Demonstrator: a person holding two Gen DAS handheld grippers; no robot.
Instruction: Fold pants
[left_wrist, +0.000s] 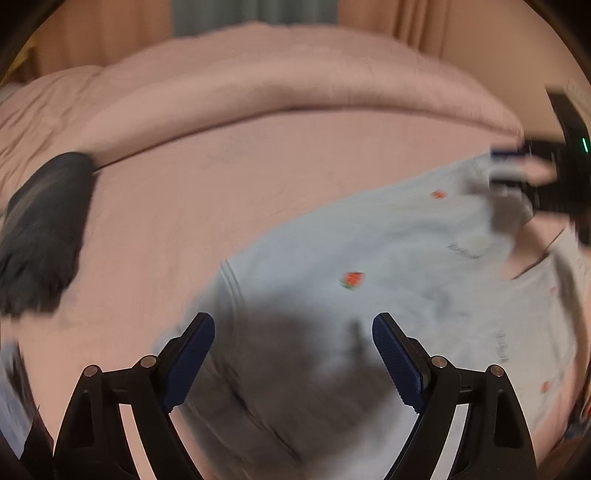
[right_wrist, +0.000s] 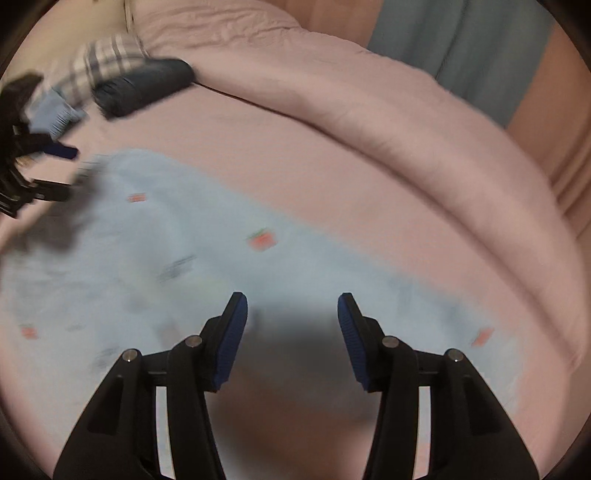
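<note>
The pants (left_wrist: 388, 266), pale blue with small red prints, lie spread on the bed (left_wrist: 221, 192), whose pink sheet shows on all sides of them. Both views are blurred, so fine creases and edges of the cloth are hard to read. The left hand-held gripper (left_wrist: 293, 332) hangs over one end of the pants with its jaws wide apart and nothing between them; its shadow falls dark on the cloth right below. The right hand-held gripper (right_wrist: 292, 310) is likewise spread wide and holds nothing, poised above the other end of the pants with a dark shadow under it. From the left wrist view the right hand-held gripper shows at the far right edge, over the far corner of the pants, its blue pads (left_wrist: 508, 154) apart. From the right wrist view the left hand-held gripper shows at the far left edge, just above the cloth's edge there. Whether either set of fingers touches the fabric cannot be told through the blur. A rolled pink duvet (right_wrist: 406, 129) runs along the far side of the bed, well apart from the pants. Near the head of the bed lie a dark garment (right_wrist: 144, 88) and, touching it, a plaid cloth (right_wrist: 99, 62). Behind the bed hang a grey-green curtain (right_wrist: 461, 55) and peach drapes (left_wrist: 424, 26).
</note>
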